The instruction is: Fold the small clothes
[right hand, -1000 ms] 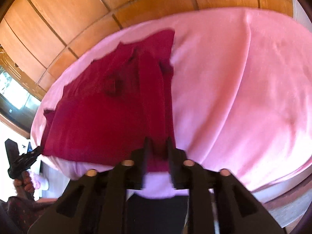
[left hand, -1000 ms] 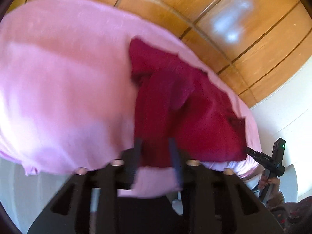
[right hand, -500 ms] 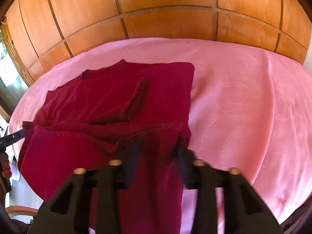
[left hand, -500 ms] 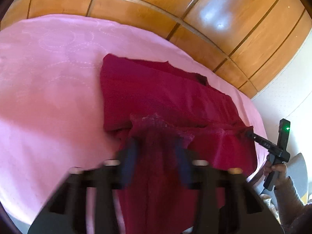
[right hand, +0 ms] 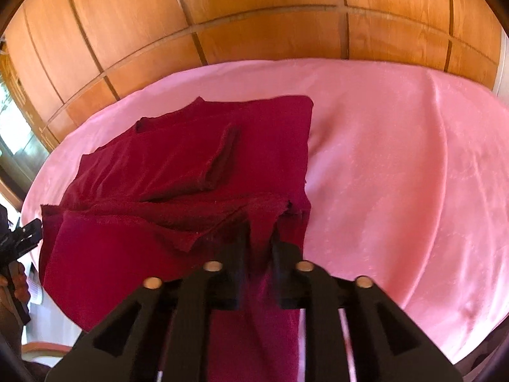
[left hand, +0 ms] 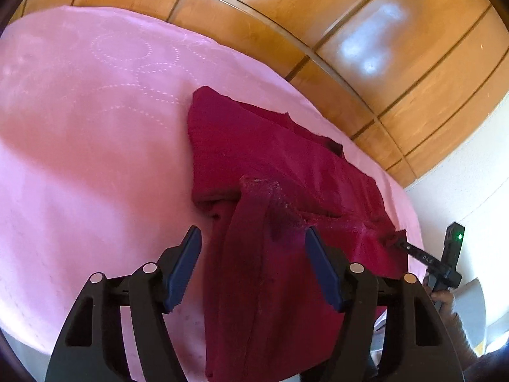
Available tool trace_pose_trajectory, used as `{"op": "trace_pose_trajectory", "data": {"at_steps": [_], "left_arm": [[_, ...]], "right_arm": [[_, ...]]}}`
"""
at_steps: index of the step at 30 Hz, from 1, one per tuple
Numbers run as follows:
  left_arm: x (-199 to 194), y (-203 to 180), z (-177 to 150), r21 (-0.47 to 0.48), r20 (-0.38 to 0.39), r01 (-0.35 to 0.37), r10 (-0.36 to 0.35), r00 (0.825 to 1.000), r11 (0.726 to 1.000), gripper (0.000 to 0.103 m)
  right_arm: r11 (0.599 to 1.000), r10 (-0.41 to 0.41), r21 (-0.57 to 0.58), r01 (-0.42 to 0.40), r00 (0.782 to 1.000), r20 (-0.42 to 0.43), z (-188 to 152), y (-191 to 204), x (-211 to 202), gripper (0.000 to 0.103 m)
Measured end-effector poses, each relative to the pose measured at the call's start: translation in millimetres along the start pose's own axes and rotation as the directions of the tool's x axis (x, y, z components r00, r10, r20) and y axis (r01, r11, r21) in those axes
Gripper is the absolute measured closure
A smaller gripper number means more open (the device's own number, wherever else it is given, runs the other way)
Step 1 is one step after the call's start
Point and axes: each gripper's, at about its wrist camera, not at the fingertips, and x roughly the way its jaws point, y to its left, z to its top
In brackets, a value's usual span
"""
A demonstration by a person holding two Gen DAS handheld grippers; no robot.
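One dark red garment (left hand: 254, 165) lies on the pink bedcover (left hand: 95, 133), its far part flat and its near part lifted and brought forward over it, so a fold is half made. The near edge hangs towards the two grippers.

The left gripper (left hand: 253, 254) has its fingers wide apart; the cloth lies between them, but the blue pads (left hand: 186, 264) do not touch it, so it holds nothing. The right gripper (right hand: 259, 242) has its fingers close together with a strip of the red cloth between them. I judge that it is clamped on the garment, though the picture is a little blurred there.

To do this step well, I think both corners of the lifted edge should travel together and land square on the far edge. With only the right corner held, the loose left side can sag and make a crooked crease. The free hand should take its corner again, or press the layer flat, before the right one lets go. The cloth looks soft and a little thick, so it may bunch at the fold line.

Count: one garment, one bedcover, two grippers. Behind the bed stands one wooden panelled wall (right hand: 254, 16).
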Motion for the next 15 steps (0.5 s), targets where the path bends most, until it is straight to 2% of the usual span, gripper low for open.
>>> {"op": "trace_pose_trajectory", "data": {"at_steps": [1, 2, 3, 5, 6, 8, 11, 15], "left_arm": [[2, -2, 1, 0.019, -0.002, -0.011, 0.011, 1.0, 1.0, 0.041], [5, -3, 2, 0.028, -0.008, -0.014, 0.014, 1.0, 1.0, 0.054], [10, -5, 4, 0.04, -0.026, -0.013, 0.014, 1.0, 0.999, 0.074], [15, -9, 4, 0.082, -0.026, -0.08, 0.083, 0.996, 0.993, 0.094], [14, -10, 4, 0.087, -0.016, -0.093, 0.094, 0.995, 0.992, 0.095], [6, -10, 3, 0.076, 0.014, -0.095, 0.094, 0.995, 0.993, 0.096], [-12, -18, -1, 0.104, 0.058, -0.106, 0.1, 0.993, 0.989, 0.096], [-28, -37, -8, 0.175, 0.11, -0.156, 0.139, 0.984, 0.972, 0.096]], "right_arm": [[1.0, -0.007, 0.004, 0.007, 1.0, -0.005, 0, -1, 3, 0.064], [1.0, -0.005, 0.004, 0.005, 1.0, -0.008, 0, -2, 4, 0.063], [1.0, -0.003, 0.008, 0.004, 1.0, -0.011, 0, -3, 6, 0.063], [1.0, -0.013, 0.002, 0.013, 1.0, -0.009, -1, -2, 6, 0.069], [1.0, -0.024, -0.011, 0.024, 1.0, -0.001, -2, 0, 3, 0.082], [0.999, -0.035, -0.037, 0.036, 0.999, 0.013, -3, 3, -5, 0.094], [0.996, -0.035, -0.082, 0.038, 0.998, 0.043, -5, 11, -22, 0.095], [0.995, -0.007, -0.098, 0.014, 0.997, 0.078, -4, 19, -43, 0.096]]}}
